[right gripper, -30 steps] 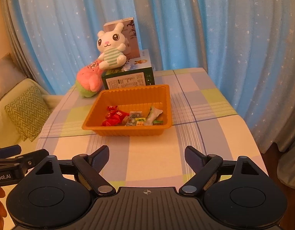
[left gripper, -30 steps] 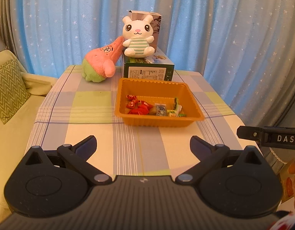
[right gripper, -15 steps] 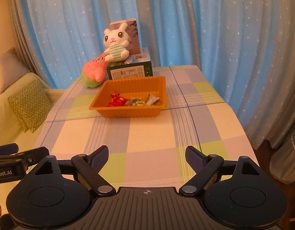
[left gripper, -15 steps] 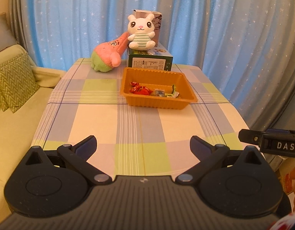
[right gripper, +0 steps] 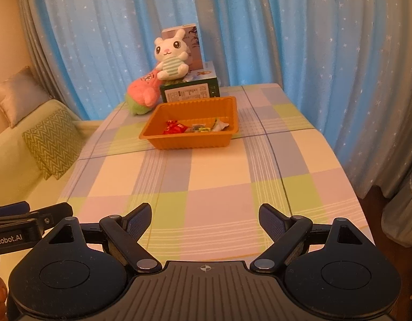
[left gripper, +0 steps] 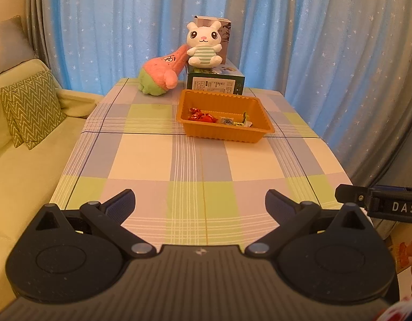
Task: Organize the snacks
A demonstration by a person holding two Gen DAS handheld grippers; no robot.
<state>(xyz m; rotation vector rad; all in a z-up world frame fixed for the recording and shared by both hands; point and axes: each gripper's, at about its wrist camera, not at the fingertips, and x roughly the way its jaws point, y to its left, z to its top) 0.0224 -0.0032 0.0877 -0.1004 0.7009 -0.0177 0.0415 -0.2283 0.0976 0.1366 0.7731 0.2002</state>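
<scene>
Left wrist view, big to small: blue star-print curtain [left gripper: 299, 40] behind everything, pale yellow-green sofa [left gripper: 23, 165] along the table's left side with a green zigzag cushion [left gripper: 29, 107] on it. Rectangular table under a pastel plaid cloth [left gripper: 200, 160] runs away from me.

At the far end: dark green printed carton [left gripper: 215, 83], with a white plush rabbit in a striped green shirt [left gripper: 204, 44] sitting on top and a grey printed box [left gripper: 224, 40] upright behind it. Pink-and-green plush star toy [left gripper: 160, 76] leans just left of the carton.

Orange rectangular plastic tray [left gripper: 227, 133] sits directly in front of the carton, right of table centre. Snacks are inside it: red wrapped candies [left gripper: 201, 116] at left, small mixed green/white wrapped snacks [left gripper: 236, 121] at right.

My left gripper [left gripper: 200, 203] hangs over the near table edge, fingers spread wide, nothing between them. My right gripper [right gripper: 205, 218] is the same: wide apart, holding nothing, well short of the tray [right gripper: 189, 140].
</scene>
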